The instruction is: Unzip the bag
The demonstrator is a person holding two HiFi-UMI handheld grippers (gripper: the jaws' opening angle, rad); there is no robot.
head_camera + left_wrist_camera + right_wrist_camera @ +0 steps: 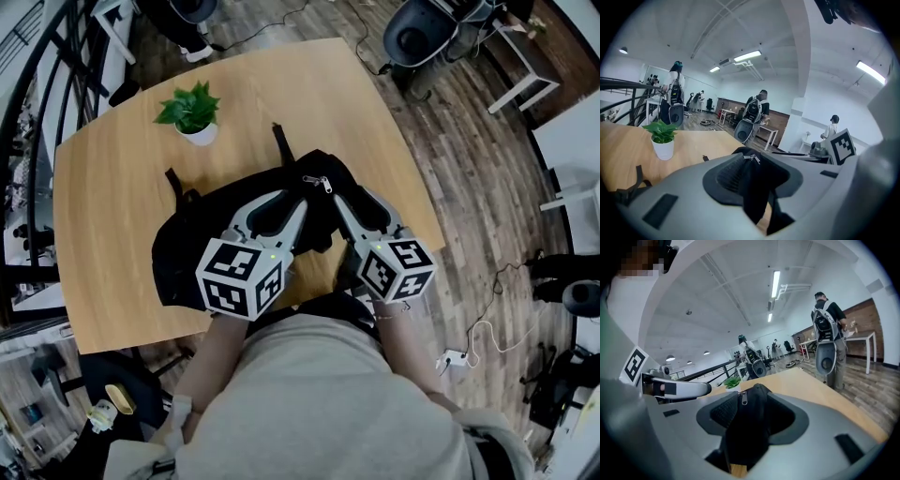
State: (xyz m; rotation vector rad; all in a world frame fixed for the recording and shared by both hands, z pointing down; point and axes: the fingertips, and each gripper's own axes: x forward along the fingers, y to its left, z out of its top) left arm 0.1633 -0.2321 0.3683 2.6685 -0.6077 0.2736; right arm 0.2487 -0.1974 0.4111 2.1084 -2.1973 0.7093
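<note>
Black bag (187, 248) lies on the wooden table (112, 187), at the person's edge. Left gripper (286, 208) and right gripper (354, 202) both have jaws spread apart, bag fabric loose between them, flanking the zipper pull (319, 182).

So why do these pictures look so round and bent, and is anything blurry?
Head view: a wide lens bows the table edges; light even, shadows soft. Left gripper view: fisheye circle with dark corners, ceiling lamp glaring white. Right gripper view: same round frame, bag fairly sharp, mosaic patch top left added afterwards.
</note>
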